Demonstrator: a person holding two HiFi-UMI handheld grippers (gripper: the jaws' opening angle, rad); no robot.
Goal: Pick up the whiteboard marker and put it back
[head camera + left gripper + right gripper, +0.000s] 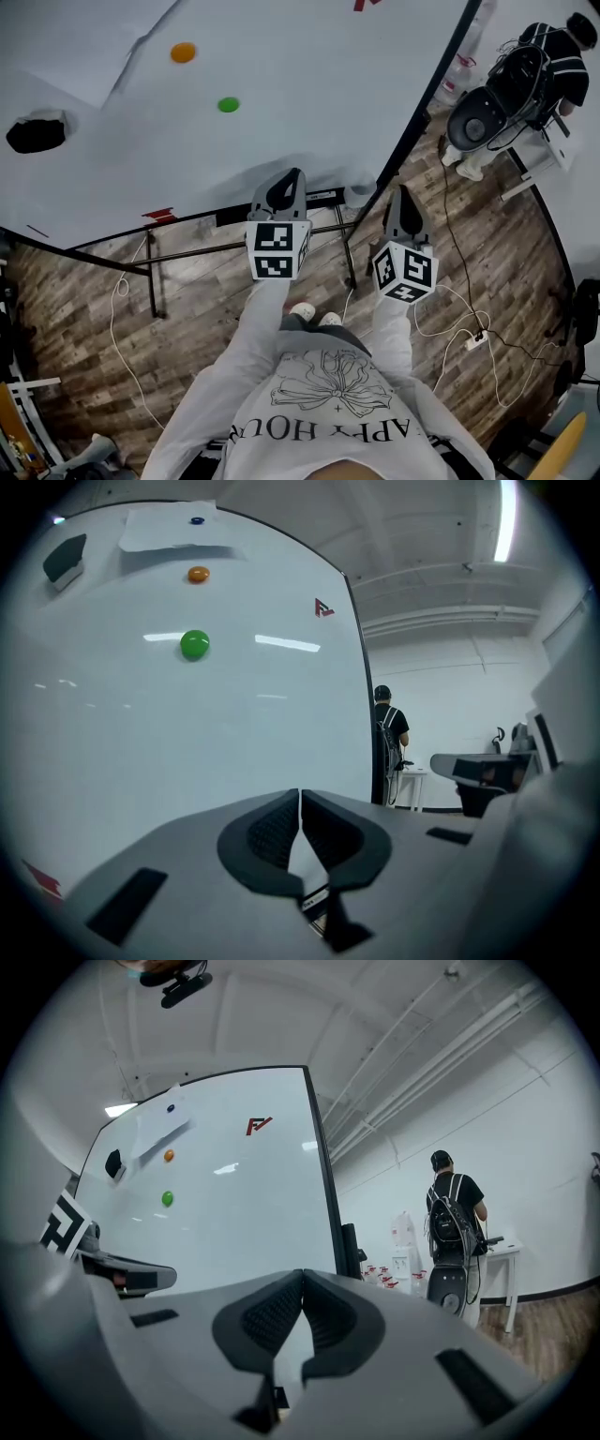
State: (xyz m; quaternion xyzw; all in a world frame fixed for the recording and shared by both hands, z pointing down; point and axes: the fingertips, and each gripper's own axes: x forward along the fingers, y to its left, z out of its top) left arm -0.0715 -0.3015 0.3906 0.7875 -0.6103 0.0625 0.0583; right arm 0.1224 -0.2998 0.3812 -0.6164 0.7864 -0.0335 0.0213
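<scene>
White whiteboard (pixel 309 84) at twelve o'clock, no marker seen; my left hand-held gripper (pixel 300 797) and right hand-held gripper (pixel 302 1277) closed empty, so I'd say pickup not yet done.

Weathered wood-plank floor (pixel 216 309), with white cables (pixel 112 323) trailing across it. White walls (pixel 469 686), and a ceiling strip light (pixel 507 522) glowing overhead. A person with a backpack (pixel 455 1213) stands at a small white table (pixel 502 1244) by the far wall.

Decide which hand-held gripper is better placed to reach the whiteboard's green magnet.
Left, probably. The left hand-held gripper faces the whiteboard squarely, with the green magnet ahead; the right hand-held gripper is off by the board's right edge. Both are shut and empty.
</scene>
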